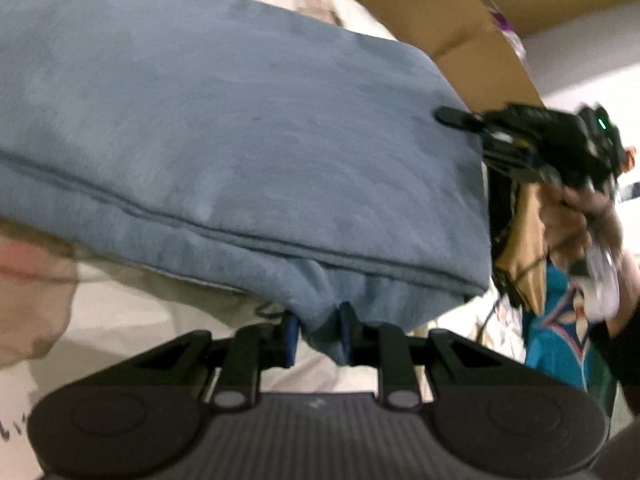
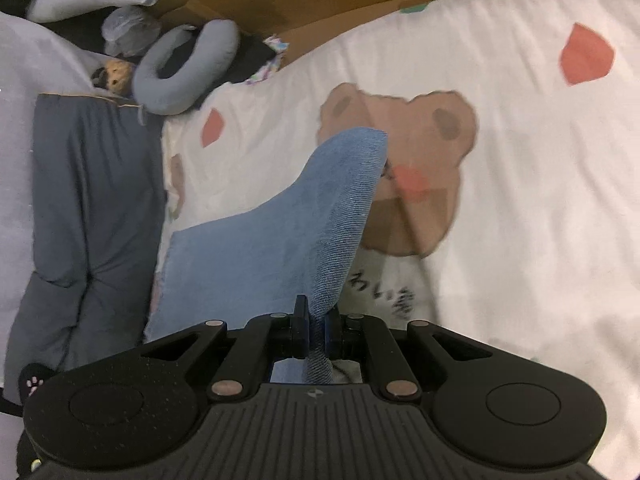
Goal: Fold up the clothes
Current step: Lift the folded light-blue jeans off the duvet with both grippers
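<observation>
Between my 2 grippers the blue garment [image 1: 240, 140] hangs stretched, long axis left-right. Left gripper [image 1: 318, 334] pinches its hem, right gripper [image 2: 316, 330] clamps the far edge.

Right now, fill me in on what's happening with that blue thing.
A person is folding a blue garment over a bed with a bear-print sheet, using two hand-held grippers. The left gripper has its jaws shut on a bunched edge. The right gripper pinches another edge, and the cloth is lifted between them. The fold isn't laid down yet.
</observation>
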`<state>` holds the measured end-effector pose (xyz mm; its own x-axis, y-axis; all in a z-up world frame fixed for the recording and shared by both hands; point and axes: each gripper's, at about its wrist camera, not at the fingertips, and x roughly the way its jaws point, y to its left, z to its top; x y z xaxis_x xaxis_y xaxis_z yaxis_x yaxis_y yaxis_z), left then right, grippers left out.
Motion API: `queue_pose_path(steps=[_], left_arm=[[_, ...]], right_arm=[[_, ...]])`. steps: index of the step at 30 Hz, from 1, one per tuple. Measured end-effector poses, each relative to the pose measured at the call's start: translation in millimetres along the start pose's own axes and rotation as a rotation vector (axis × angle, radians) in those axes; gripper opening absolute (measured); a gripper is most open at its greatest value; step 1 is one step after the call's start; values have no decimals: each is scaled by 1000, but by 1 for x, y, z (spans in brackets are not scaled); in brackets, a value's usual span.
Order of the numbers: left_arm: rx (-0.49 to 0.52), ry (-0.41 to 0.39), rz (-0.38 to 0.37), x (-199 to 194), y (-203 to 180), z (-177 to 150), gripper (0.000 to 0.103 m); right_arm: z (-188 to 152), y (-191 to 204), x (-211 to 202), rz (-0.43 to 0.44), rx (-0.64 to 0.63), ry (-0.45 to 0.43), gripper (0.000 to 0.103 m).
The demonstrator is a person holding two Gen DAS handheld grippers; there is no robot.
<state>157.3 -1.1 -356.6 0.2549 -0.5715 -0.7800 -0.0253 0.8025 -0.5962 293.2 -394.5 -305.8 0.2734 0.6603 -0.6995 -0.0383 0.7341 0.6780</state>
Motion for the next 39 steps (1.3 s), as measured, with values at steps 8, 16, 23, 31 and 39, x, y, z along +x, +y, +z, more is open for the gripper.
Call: queue_pose_path(steps=[8,16,23,31,39], left_arm=[[29,-2,57,-18,7,1,19],[39,-43,140,-24,13,26,20],[53,-119,204,-41,16,49,20],[58,-145,219,-49,13,51,20],[83,-145,231,-54,9,49,20]], right_arm=[[14,-13,-9,-55,-7,-7,4],[43,-31,-16,-91,-16,-28,4],[50,-60,3,-68,1,-3,5],[35,-84,13,60,47,-40,45],[6,-109,15,103,144,-5,47]])
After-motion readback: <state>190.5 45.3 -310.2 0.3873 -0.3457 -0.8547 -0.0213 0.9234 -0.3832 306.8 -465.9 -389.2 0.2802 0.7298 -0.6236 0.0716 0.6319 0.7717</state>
